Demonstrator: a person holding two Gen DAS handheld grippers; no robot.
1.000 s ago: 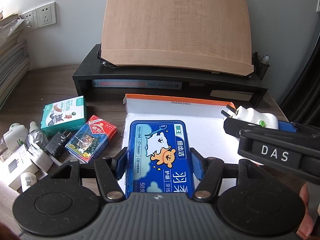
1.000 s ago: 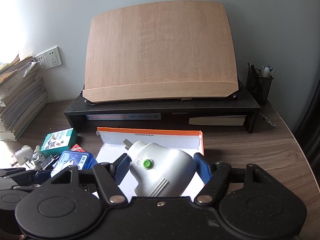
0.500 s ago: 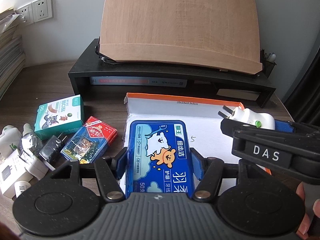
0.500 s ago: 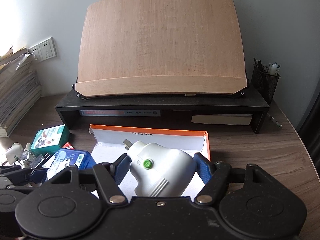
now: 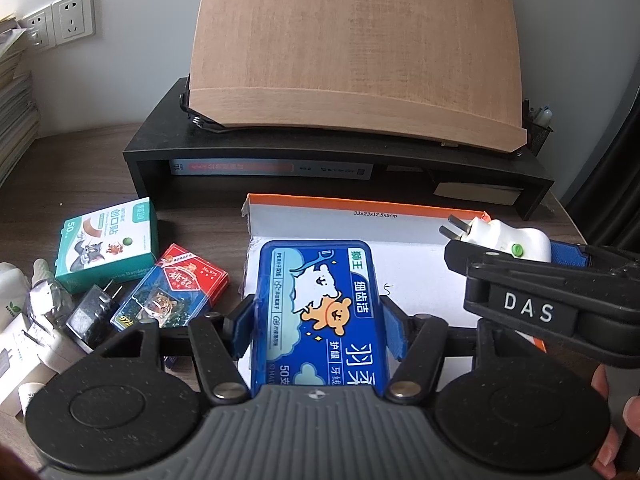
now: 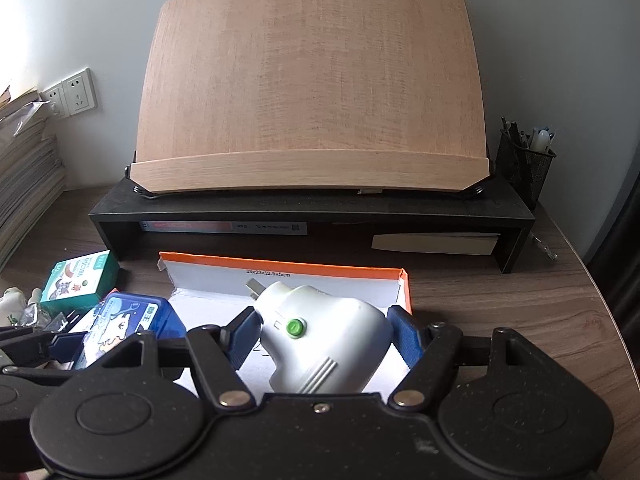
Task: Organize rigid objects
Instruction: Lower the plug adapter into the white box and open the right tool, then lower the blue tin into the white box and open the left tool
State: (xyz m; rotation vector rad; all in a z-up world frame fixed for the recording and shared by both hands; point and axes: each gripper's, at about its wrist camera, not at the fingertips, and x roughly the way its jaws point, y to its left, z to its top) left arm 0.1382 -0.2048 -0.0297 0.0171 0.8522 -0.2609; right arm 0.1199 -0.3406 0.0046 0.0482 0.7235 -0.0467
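In the left wrist view, my left gripper [image 5: 318, 322] is shut on a flat blue floss-pick case [image 5: 320, 280] with a cartoon bear. It holds the case over the left part of a shallow white box with an orange rim [image 5: 360, 222]. My right gripper [image 6: 325, 336] is shut on a white plug-in device [image 6: 320, 344] with a green button, prongs pointing away, above the same box [image 6: 280, 276]. From the left wrist view the device [image 5: 528, 238] hangs over the box's right end. The right wrist view shows the blue case [image 6: 132, 320] at lower left.
Left of the box lie a green bandage carton [image 5: 106, 244], a red card pack [image 5: 172, 296], a black charger [image 5: 92, 314] and small bottles. Behind stands a black desk riser [image 6: 312, 208] bearing a tilted wooden board. A mesh pen holder [image 6: 524, 164] is at the right, paper stacks at the left.
Both grippers have moved forward and a little down over the white box, each keeping its object. The board and riser look nearer.
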